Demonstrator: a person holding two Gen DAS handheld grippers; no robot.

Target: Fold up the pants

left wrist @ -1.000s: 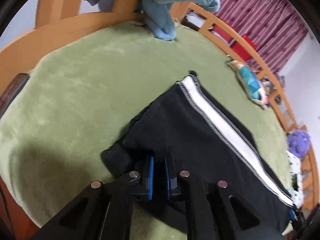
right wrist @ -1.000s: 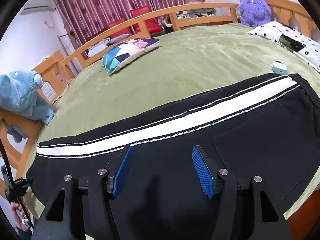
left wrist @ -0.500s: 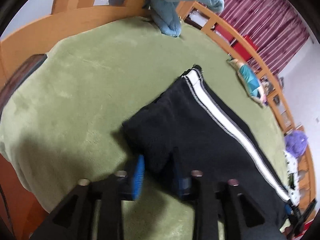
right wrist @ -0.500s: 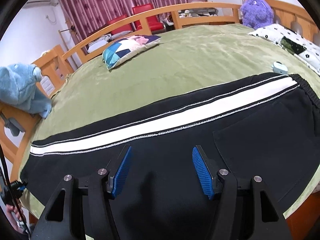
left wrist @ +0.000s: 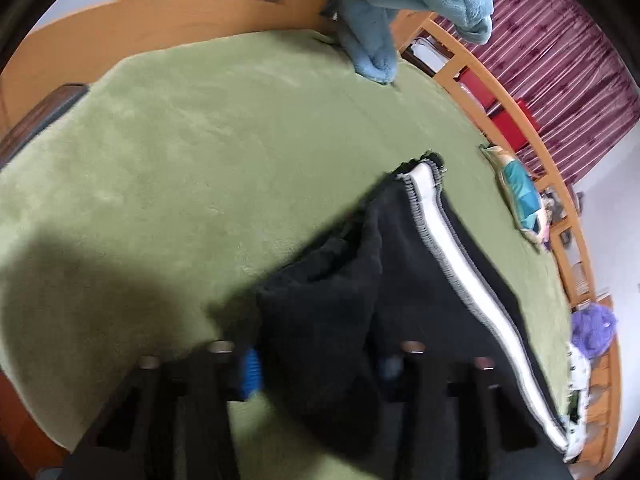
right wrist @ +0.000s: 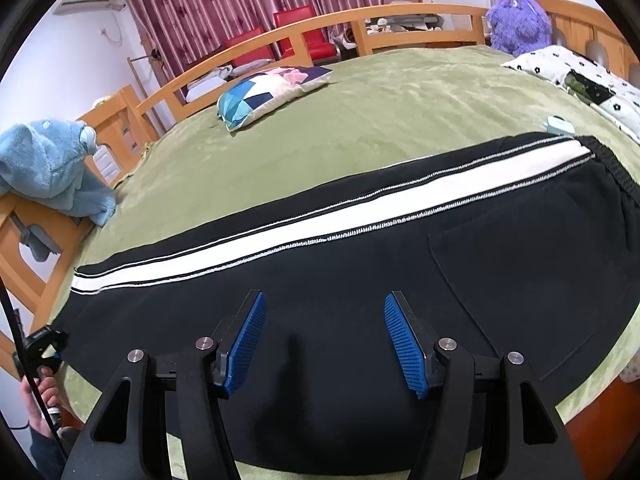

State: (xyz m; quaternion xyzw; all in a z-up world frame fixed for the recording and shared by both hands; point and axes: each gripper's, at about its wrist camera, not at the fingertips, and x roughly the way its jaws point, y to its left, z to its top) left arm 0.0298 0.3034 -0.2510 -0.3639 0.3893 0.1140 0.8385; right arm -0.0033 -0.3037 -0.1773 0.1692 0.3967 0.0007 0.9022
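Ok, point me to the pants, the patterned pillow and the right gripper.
pants (right wrist: 400,280), right wrist view, on the black cloth below the white stripe.
patterned pillow (right wrist: 268,90), right wrist view, on the middle of its top face.
right gripper (right wrist: 324,344), right wrist view, midway between its open blue pads.

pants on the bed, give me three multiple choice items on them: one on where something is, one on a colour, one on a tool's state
1. Where does the patterned cushion lie?
A. on the pants
B. on the green blanket beyond the pants
C. on the floor

2. What colour is the wide stripe along the pants?
A. white
B. red
C. yellow

3. How is the right tool?
A. shut on the waistband
B. shut on the cushion
C. open above the black cloth

Answers: 1 B, the cushion rests on the green blanket, apart from the pants. 2 A, the band is white between thin stitched lines. 3 C, its blue pads stand wide apart and grip nothing.
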